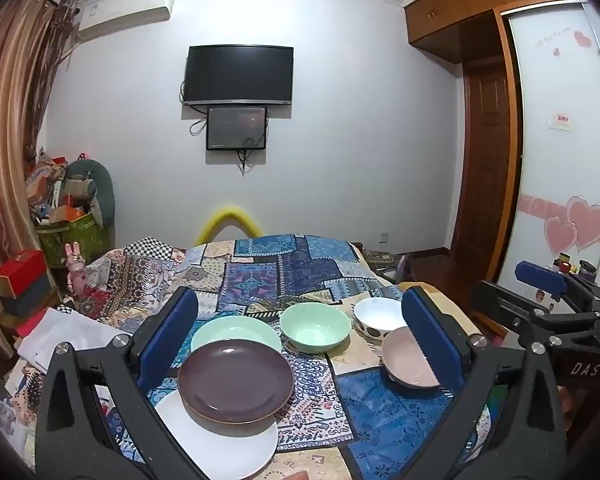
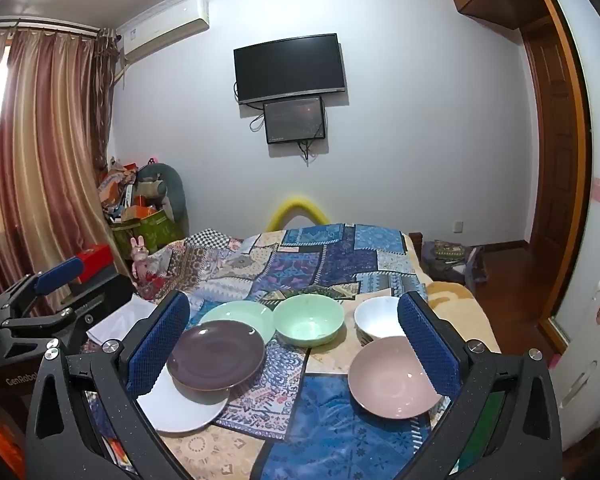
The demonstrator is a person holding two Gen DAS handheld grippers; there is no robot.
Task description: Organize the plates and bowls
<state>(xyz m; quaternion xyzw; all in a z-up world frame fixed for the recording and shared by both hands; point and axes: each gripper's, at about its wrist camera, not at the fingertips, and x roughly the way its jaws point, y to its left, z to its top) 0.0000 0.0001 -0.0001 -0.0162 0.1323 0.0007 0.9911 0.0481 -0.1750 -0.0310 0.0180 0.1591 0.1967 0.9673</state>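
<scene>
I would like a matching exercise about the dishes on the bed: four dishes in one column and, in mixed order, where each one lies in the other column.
Dishes:
1. brown plate
2. white plate
3. pink bowl
4. green bowl

Places:
A. in the middle, beside the green plate
B. on top of the white plate
C. nearest on the right, in front of the white bowl
D. lowest of the pile, nearest on the left

Pairs: 1-B, 2-D, 3-C, 4-A
</scene>
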